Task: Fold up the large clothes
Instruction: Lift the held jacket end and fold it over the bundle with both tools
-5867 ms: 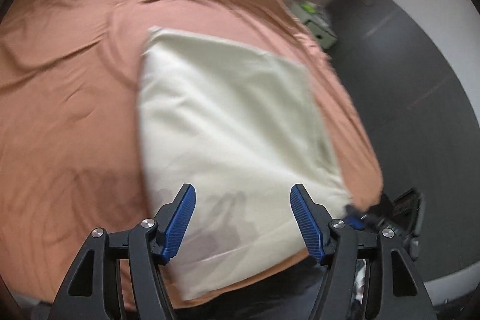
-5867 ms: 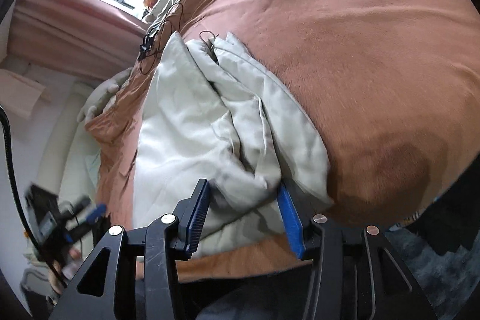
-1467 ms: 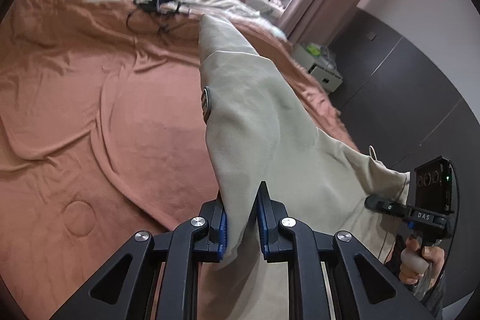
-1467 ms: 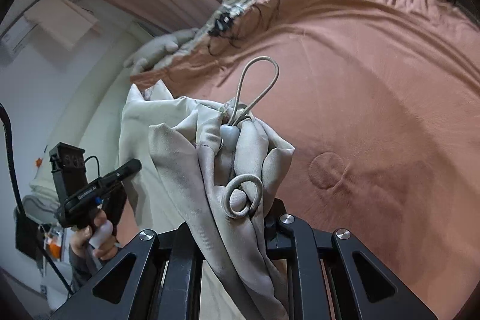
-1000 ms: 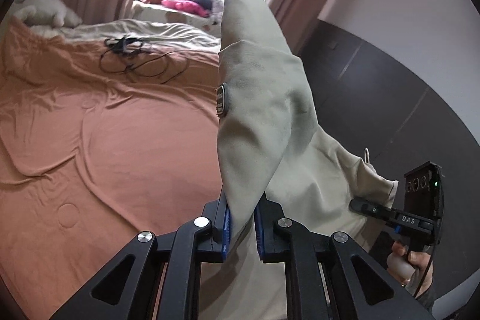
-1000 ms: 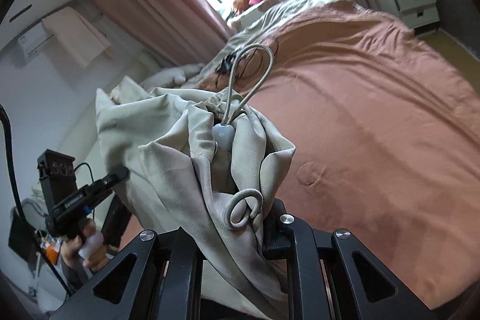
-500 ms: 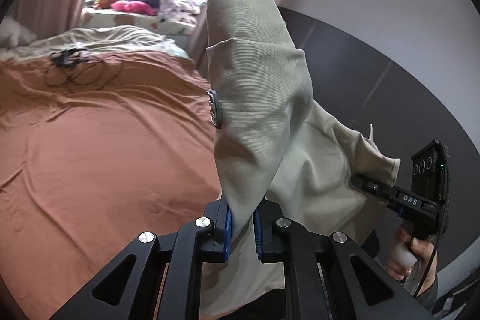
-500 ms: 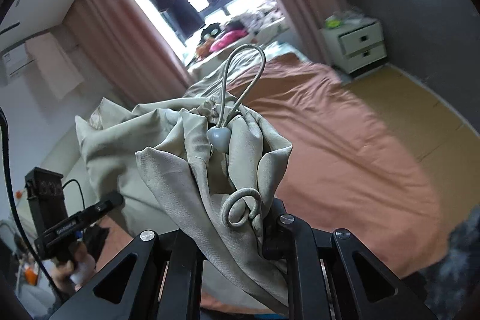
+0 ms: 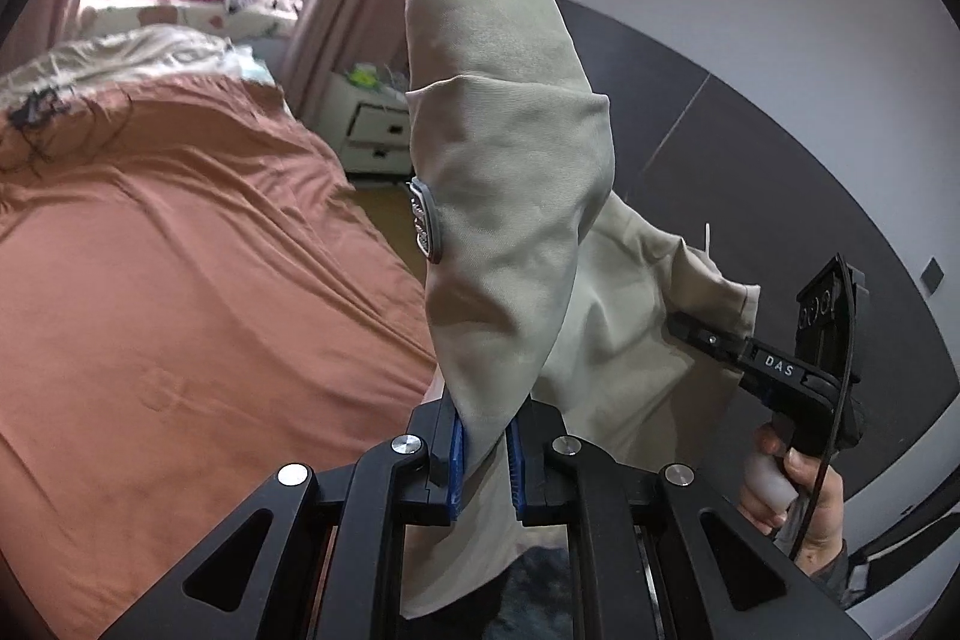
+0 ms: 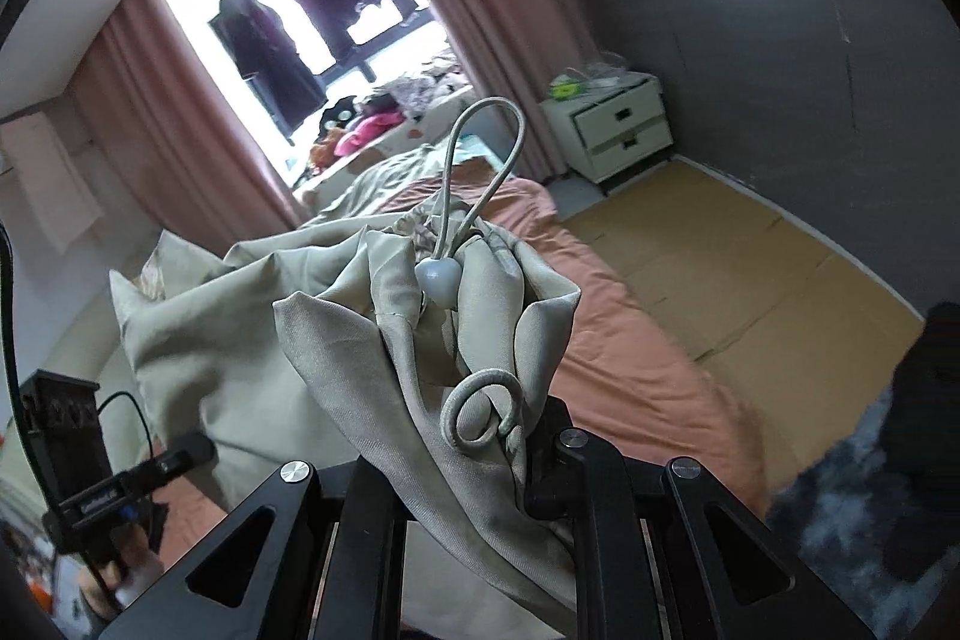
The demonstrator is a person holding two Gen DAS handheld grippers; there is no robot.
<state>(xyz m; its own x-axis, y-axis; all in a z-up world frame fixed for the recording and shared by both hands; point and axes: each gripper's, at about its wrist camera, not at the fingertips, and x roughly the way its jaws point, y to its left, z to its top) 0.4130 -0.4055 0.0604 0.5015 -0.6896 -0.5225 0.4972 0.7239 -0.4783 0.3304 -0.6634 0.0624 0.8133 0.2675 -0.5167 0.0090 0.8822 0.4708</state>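
Both grippers now hold the beige garment [image 9: 510, 172] up in the air, where about six seconds earlier it lay flat near the foot edge of the bed [image 9: 180, 280] with the fingers spread wide above it. Over the last second and a half the views have swung from the rust-coloured bedspread toward the window [image 10: 312, 16], the dark wall and the bare floor beyond the bed's foot corner, so the cloth is clear of the mattress.

Narrowly set, the left gripper [image 9: 485, 451] pinches a fold of fabric between its blue pads [image 9: 457, 454], and the cloth stands up from it in a tall peak with a small grey badge [image 9: 427, 227] at its edge. A bunched part of the garment sits in the right gripper [image 10: 480, 460], its jaws almost closed on the wad; the drawcord [image 10: 483, 160] loops up out of it through a pale toggle [image 10: 439, 277].

Judging by this, the fold is being restarted: the garment probably has to be shaken out or turned and laid flat on the bed again. The bunched right-hand grip may leave creases.
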